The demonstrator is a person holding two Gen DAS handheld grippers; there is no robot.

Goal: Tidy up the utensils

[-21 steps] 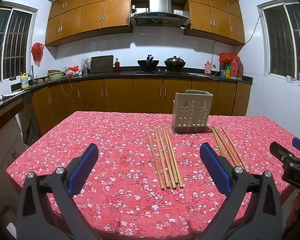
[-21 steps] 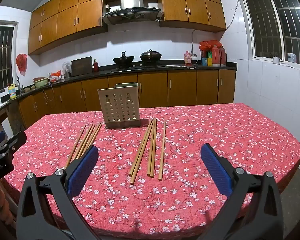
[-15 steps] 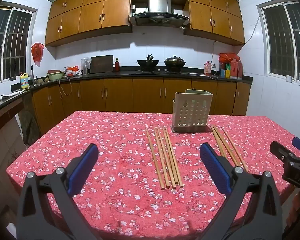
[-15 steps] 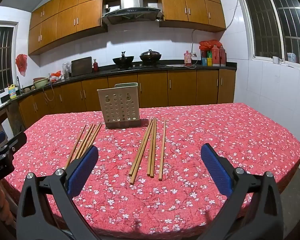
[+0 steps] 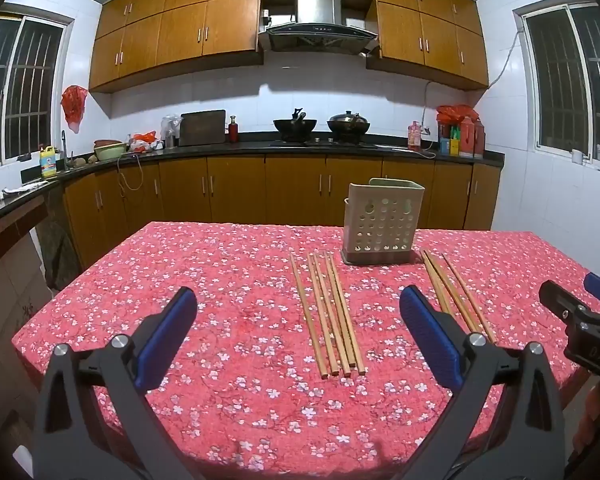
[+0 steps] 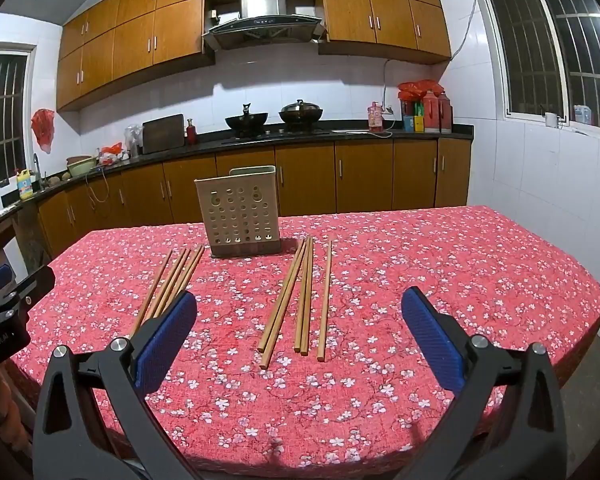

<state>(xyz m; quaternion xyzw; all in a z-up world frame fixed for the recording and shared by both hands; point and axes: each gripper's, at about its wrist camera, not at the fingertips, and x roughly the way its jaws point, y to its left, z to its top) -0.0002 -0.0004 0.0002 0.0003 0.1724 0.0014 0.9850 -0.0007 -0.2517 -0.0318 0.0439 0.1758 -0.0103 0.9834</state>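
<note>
Above the red floral bench, both the left tongs and right tongs hung wide open, empty. Two chopstick bundles lay flanking the perforated holder.

Left gripper, right gripper: wide apart.

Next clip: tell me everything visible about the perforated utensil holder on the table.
The beige, box-shaped plastic utensil holder stands upright on a darker base, on the far part of the red floral tablecloth. Its near wall has rows of round holes and two keyhole slots. Nothing shows above its rim. Wooden chopsticks lie on either side; whether any touch its base is unclear. No gripper touches it.
</note>
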